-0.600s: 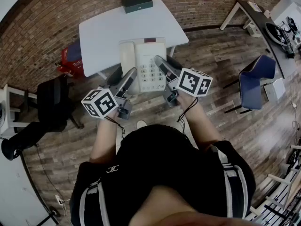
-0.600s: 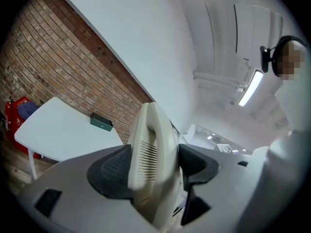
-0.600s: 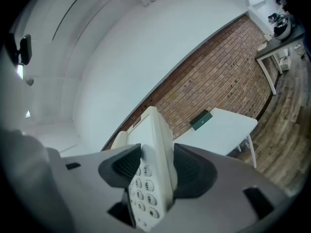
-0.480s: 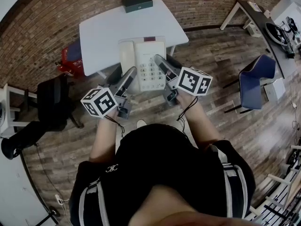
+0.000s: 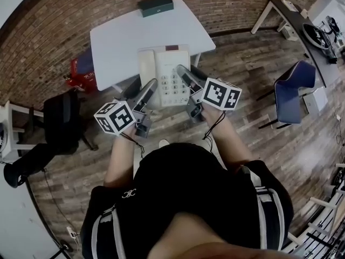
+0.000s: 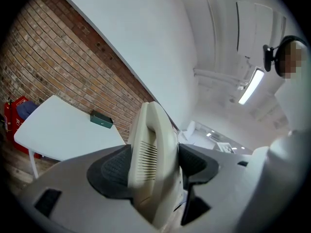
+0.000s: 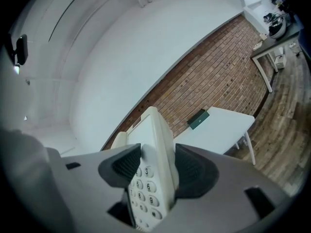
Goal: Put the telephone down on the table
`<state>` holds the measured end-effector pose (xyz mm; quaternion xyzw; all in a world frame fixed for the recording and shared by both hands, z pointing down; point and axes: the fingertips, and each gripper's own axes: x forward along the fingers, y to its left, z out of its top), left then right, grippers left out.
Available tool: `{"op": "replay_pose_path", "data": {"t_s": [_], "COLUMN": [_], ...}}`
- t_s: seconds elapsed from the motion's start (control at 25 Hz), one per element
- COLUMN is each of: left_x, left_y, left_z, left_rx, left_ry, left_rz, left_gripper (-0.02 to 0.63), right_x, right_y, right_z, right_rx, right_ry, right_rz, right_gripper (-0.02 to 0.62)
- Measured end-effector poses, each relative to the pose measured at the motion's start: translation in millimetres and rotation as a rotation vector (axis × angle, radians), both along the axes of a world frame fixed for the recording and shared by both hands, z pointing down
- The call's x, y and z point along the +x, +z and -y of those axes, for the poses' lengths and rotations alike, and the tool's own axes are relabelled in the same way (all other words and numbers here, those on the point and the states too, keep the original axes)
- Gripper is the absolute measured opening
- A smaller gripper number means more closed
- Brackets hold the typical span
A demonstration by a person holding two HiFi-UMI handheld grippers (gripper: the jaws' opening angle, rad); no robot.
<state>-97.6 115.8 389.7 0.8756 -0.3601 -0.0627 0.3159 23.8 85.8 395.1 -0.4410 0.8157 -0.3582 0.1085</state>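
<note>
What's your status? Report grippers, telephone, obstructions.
Grippers: left gripper and right gripper both clamped on telephone. Held over table near edge, not down. Only a green box at far edge, out of the way.

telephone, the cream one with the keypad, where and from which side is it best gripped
By its two long side edges, approached from the person's end. The cream push-button telephone is a wide flat slab, too broad for one grip; the left gripper pinches the handset edge, the right gripper the keypad edge.

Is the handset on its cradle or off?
On: in the head view the handset lies in place along the telephone's left side.
</note>
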Motion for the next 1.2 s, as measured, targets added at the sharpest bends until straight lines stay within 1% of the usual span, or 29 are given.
{"op": "replay_pose_path", "data": {"t_s": [0.28,0.56,0.76,0.88,1.2], "left_x": [-2,-32,-45,-52,-55], "left_y": [4,6,6,9,11], "left_z": [4,13,16,19,43], "left_rx": [-0.011,0.002,0.014,0.008,0.014], "left_ry": [0.021,0.060,0.099,0.110,0.120], "left_rz": [-0.009,-0.022,-0.022,-0.023,-0.019], "left_gripper": [0.304,0.304,0.304,0.304,0.304], "right_x": [-1,-30,-43,-51,-53], "right_y": [1,2,-1,1,4], "right_z": [2,6,6,8,31], "right_rx": [-0.001,0.011,0.032,0.027,0.029], "right_ry": [0.019,0.060,0.087,0.095,0.106], "right_rz": [-0.009,-0.020,-0.035,-0.037,-0.030], "right_gripper": [0.201,0.201,0.201,0.201,0.201]}}
